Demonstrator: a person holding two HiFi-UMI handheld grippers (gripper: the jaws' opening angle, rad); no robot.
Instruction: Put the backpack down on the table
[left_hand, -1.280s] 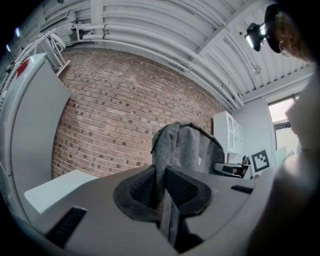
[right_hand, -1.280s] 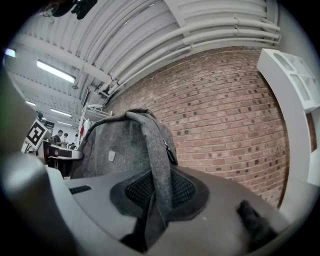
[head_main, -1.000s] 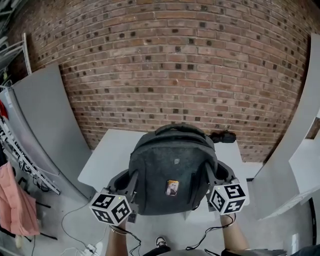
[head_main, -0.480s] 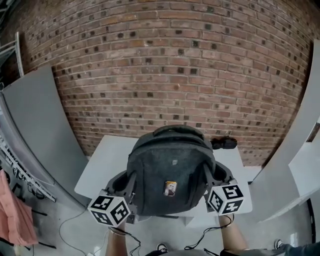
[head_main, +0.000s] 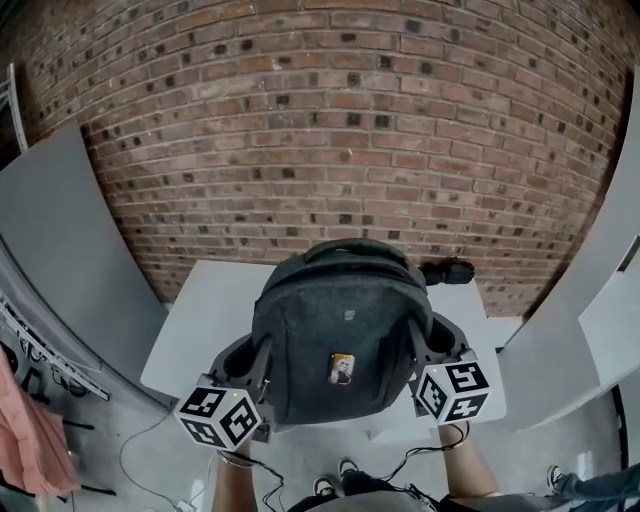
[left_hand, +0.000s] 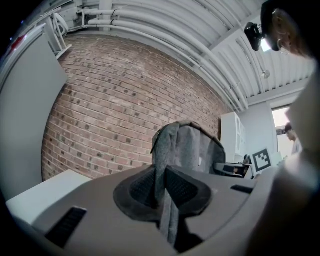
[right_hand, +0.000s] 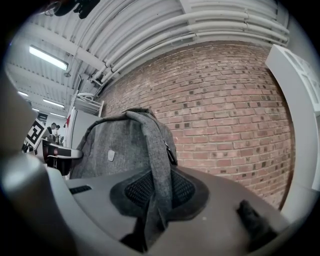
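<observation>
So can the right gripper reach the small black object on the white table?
Probably not: the right gripper is shut on the grey fabric backpack, leaving no free jaws for the black object.

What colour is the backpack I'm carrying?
Dark heathered grey backpack, with a small yellowish tag on its front; the head view shows it best.

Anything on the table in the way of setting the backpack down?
Nothing visible. The backpack, pinched by the left gripper and right gripper, is over the white table. A small black object lies at the table's far right edge, off to the side. The tabletop under the backpack is hidden.
</observation>
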